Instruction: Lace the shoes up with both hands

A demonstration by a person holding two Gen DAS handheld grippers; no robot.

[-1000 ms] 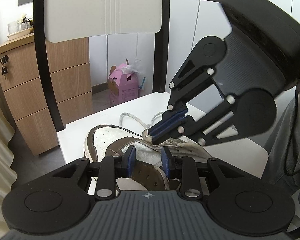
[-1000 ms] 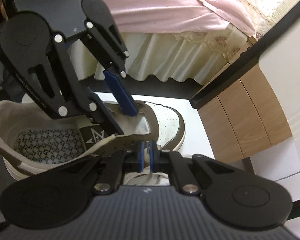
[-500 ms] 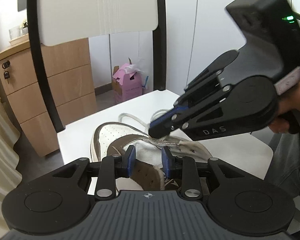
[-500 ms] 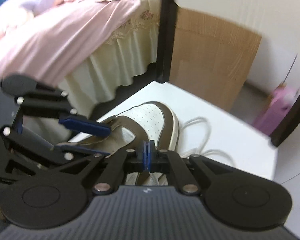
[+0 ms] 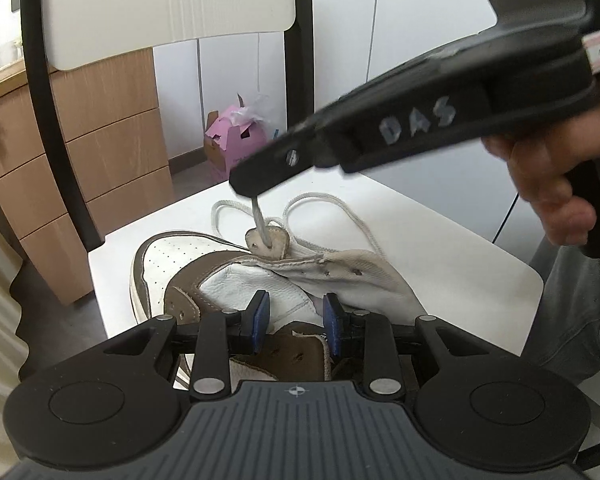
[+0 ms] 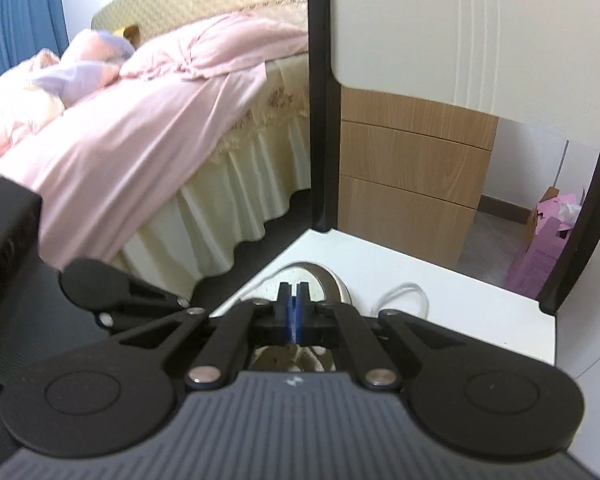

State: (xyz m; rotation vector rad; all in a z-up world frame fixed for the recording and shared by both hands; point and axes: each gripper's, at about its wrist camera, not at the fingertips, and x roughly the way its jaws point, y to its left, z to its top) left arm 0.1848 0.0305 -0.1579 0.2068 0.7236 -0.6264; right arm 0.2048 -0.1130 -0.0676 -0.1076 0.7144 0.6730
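**Right gripper pinching the lace end above the eyelet flap**

A brown-and-white shoe (image 5: 188, 268) is lying on the white seat of a chair (image 5: 460, 248), toe pointing toward the chair's black frame. Its pale eyelet flap (image 5: 268, 240) is standing lifted near the toe end, and the white lace (image 5: 260, 224) is running up through one of the flap's holes.

The right gripper (image 5: 244, 182) is reaching in from the upper right of the left wrist view, held in the person's hand (image 5: 548, 184). Its jaws are pressed together on the end of the lace, which is hanging straight from the tip down to the flap. In the right wrist view the same gripper (image 6: 293, 312) is showing its blue pads closed flat against each other, with the shoe's toe (image 6: 332, 280) just beyond them.

The left gripper (image 5: 294, 316) is sitting low over the shoe's tongue and collar. Its jaws are standing partly apart, one blue pad on each side of the white leather side panel; whether they are pressing on it cannot be told.

The rest of the lace is lying in loose loops on the seat behind the flap. A wooden drawer unit (image 5: 100, 168) and a pink box (image 5: 232, 144) are standing on the floor beyond the chair.
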